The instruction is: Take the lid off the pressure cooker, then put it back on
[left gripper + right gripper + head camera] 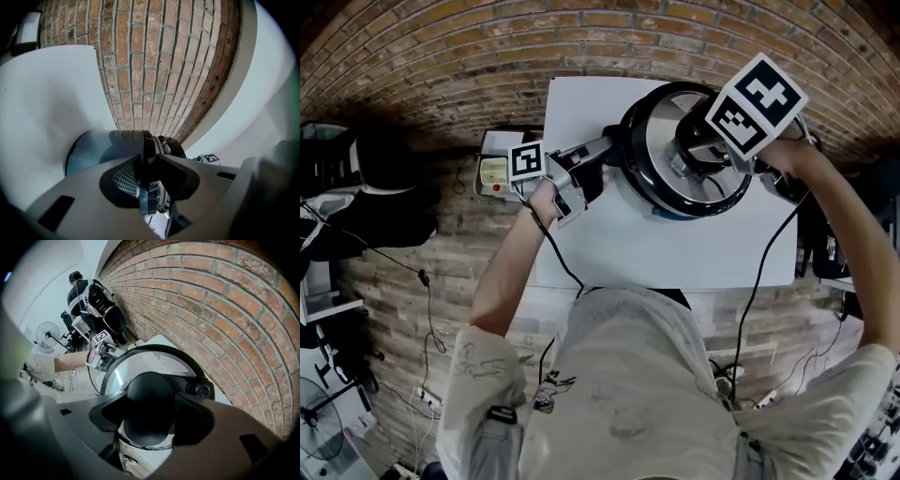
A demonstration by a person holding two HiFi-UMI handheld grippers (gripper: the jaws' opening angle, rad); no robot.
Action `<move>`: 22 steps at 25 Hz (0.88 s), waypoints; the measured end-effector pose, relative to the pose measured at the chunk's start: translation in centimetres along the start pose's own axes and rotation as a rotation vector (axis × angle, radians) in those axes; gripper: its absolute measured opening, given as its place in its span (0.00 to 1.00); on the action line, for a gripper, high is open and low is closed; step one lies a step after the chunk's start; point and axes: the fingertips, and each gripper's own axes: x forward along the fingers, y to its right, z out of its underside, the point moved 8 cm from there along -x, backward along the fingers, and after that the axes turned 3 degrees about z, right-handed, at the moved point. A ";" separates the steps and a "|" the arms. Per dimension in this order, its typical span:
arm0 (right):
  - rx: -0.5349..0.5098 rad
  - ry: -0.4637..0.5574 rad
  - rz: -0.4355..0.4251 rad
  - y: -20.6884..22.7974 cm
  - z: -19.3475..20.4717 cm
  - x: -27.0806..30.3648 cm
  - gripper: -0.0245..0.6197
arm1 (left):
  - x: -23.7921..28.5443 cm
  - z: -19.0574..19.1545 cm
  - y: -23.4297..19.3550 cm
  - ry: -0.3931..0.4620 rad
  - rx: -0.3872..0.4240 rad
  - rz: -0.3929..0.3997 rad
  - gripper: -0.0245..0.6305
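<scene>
The pressure cooker's steel lid (661, 141) with its black rim sits tilted over the blue-grey cooker body (675, 214) on the white table (581, 103). Whether the lid rests on the pot I cannot tell. My right gripper (698, 155) points down and is shut on the lid's black knob (149, 404), which fills the gap between the jaws. A black valve (202, 390) sits beside the knob. My left gripper (600, 150) lies level at the cooker's left side, shut on the thin black side handle (147, 187). The pot wall (89, 150) shows just past it.
A brick wall (211, 310) stands close behind the table. A small device (492, 173) sits off the table's left edge. Cables hang down to the wooden floor (403, 262). A person (77, 287) and a fan (47, 331) stand farther back.
</scene>
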 end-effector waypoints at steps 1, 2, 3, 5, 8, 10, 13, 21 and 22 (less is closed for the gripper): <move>-0.004 -0.006 -0.004 -0.1 -0.3 0.2 0.51 | 0.0 0.0 0.0 0.000 0.000 0.002 0.22; -0.015 -0.015 -0.006 -0.2 -0.6 0.6 0.51 | -0.1 0.0 0.0 0.001 -0.001 0.004 0.22; -0.034 -0.026 -0.002 -0.4 -0.9 1.0 0.51 | -0.2 0.0 0.0 0.001 -0.002 0.005 0.22; -0.084 -0.053 0.011 -0.4 -1.4 1.9 0.51 | -0.2 0.0 0.0 0.002 -0.001 0.005 0.22; -0.104 -0.073 -0.016 -0.1 -1.8 2.6 0.51 | -0.1 0.0 0.1 0.002 -0.004 0.009 0.22; -0.107 -0.089 -0.040 0.2 -1.9 2.7 0.51 | 0.0 0.1 0.1 0.000 -0.009 0.011 0.22; -0.121 -0.086 -0.063 0.2 -2.0 2.7 0.51 | 0.0 0.1 0.1 0.000 -0.010 0.015 0.22; -0.235 -0.049 -0.109 0.4 -1.2 2.3 0.51 | -0.1 0.0 0.1 -0.003 -0.005 0.016 0.22; -0.278 -0.037 -0.117 0.4 -1.0 2.3 0.51 | -0.1 0.1 0.1 -0.003 -0.007 0.015 0.22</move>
